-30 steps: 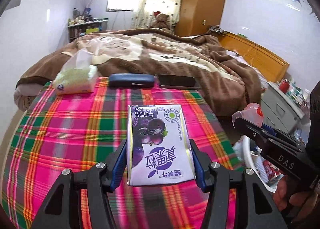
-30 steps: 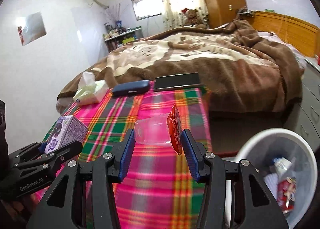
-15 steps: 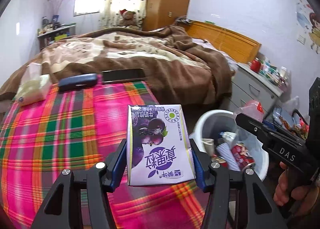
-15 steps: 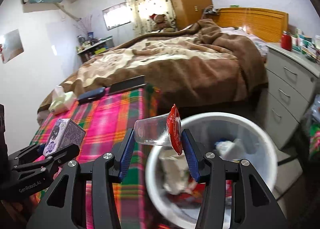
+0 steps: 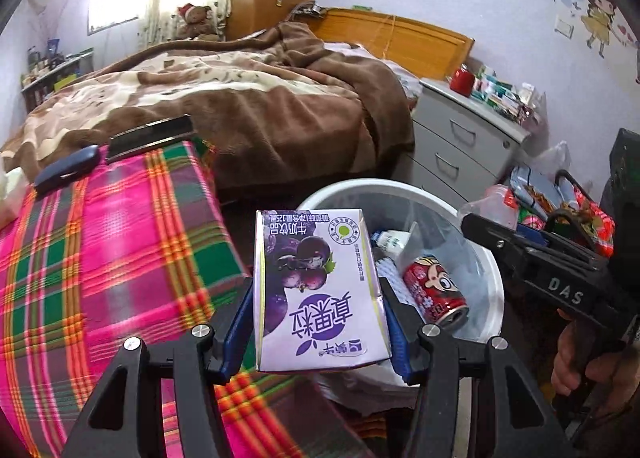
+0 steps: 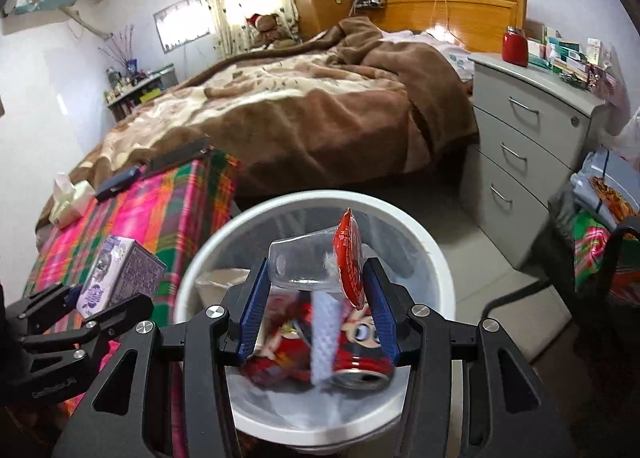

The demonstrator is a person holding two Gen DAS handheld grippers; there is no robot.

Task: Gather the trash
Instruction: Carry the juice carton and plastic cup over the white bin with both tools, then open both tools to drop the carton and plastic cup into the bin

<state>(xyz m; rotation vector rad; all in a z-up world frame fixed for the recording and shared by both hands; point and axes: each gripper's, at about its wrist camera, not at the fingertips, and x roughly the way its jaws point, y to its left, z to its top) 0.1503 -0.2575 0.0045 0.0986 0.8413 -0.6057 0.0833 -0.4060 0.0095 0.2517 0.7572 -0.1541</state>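
Item: left gripper (image 5: pixel 320 322), jaws pressed on a purple milk carton (image 5: pixel 320 290), held upright-inverted, print reading upside down. Position: over the near rim of the white trash bin (image 5: pixel 494 282), where a second before it had hung above the plaid tablecloth (image 5: pixel 100 258). Item: right gripper (image 6: pixel 316 306), jaws closed on a clear plastic cup (image 6: pixel 304 258) with a red foil lid (image 6: pixel 350 258), lying sideways between the pads. Position: directly above the bin's mouth; a second earlier it too was over the cloth. Bin contents noted: red drink can (image 5: pixel 436 294), white bottle, crumpled paper. Left on the table: tissue pack (image 6: pixel 70 198), dark blue case (image 5: pixel 68 170), black flat device (image 5: pixel 150 136). Assessment: both carries had reached the bin; the cup appeared ready for release, the carton needed slightly more travel inward.
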